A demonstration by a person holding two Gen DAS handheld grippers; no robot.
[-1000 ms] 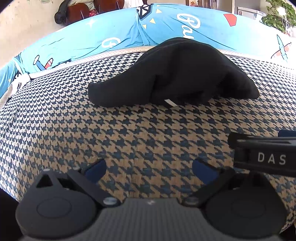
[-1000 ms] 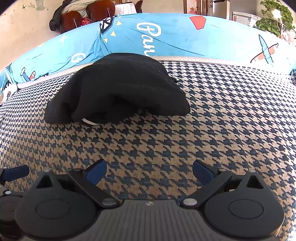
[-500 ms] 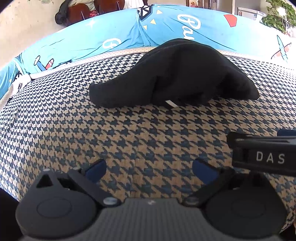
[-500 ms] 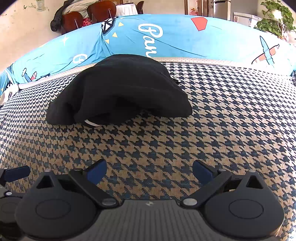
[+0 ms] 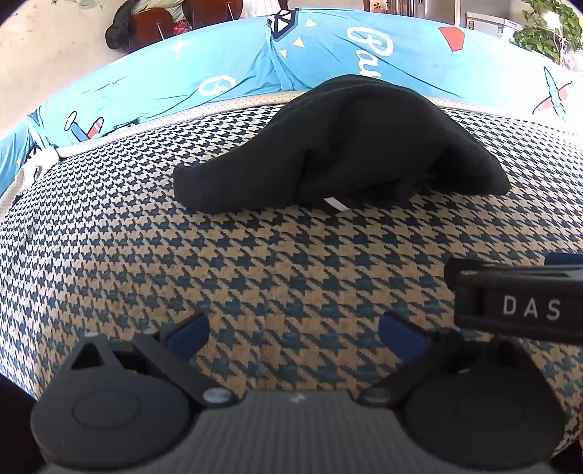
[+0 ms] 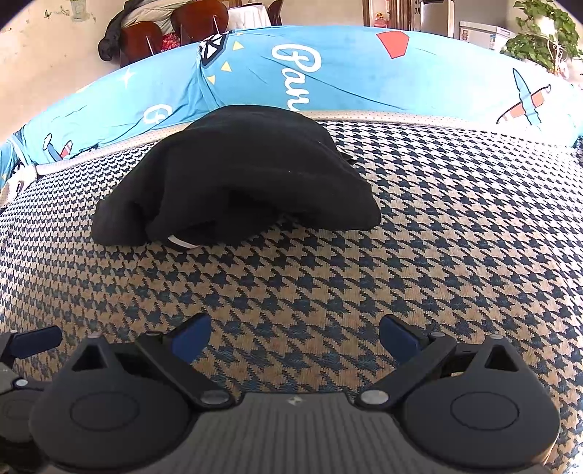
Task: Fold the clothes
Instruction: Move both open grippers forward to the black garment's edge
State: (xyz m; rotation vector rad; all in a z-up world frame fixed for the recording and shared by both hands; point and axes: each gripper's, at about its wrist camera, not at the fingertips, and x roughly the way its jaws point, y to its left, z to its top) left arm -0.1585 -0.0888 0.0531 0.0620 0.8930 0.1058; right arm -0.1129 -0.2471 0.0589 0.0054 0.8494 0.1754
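A black garment [image 5: 346, 146] lies in a folded bundle on the houndstooth cover [image 5: 255, 262], a small white tag showing at its near edge. The right wrist view shows the same black garment [image 6: 237, 175] left of centre. My left gripper [image 5: 293, 333] is open over bare cover, well short of the bundle, nothing between its blue fingertips. My right gripper [image 6: 294, 333] is open too and holds nothing. The right gripper's black body marked "DAS" [image 5: 521, 302] shows at the right edge of the left wrist view; the left gripper's blue fingertip [image 6: 34, 337] shows at the left of the right wrist view.
A bright blue printed sheet [image 6: 364, 73] runs along the far edge behind the garment. Beyond it are dark wooden chairs [image 6: 145, 32] and a potted plant [image 6: 543, 36] at the far right. The cover [image 6: 437, 255] curves away at both sides.
Both views have drawn back and dipped very slightly, so the garment sits a touch lower in frame. The garment has not moved and both grippers stay open.
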